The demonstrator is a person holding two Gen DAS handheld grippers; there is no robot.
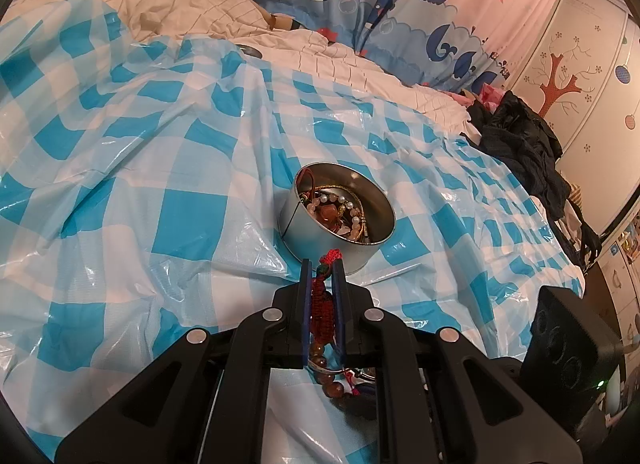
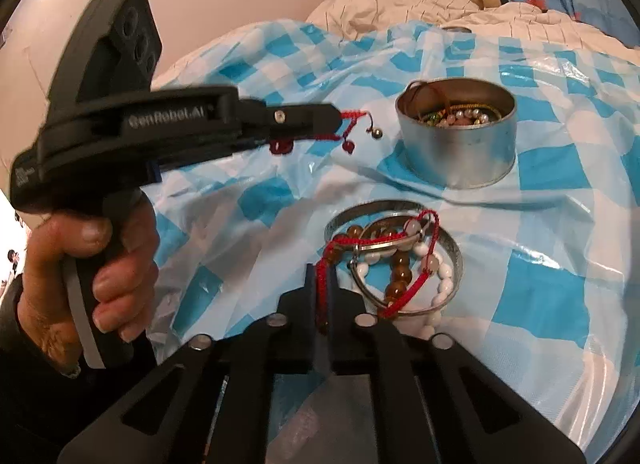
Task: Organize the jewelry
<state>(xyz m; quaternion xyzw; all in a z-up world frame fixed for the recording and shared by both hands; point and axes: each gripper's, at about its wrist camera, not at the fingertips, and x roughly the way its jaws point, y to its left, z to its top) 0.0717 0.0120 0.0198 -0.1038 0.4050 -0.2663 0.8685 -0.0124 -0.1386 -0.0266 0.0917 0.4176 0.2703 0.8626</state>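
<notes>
Left gripper point(image 1: 323, 264) clamps a red braided bracelet point(image 1: 320, 304); tin point(image 1: 340, 204) at twelve o'clock. Right gripper point(image 2: 321, 270) pinches a red cord point(image 2: 322, 288).

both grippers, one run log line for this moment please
left gripper: shut on red cord bracelet | right gripper: shut on red string | tin: holds jewelry | lid: bracelets

From my feed I counted one round tin point(image 2: 456, 144) of jewelry, one tin lid point(image 2: 454, 260) holding bracelets, two tongs and two red cord bracelets pinched in them.
</notes>
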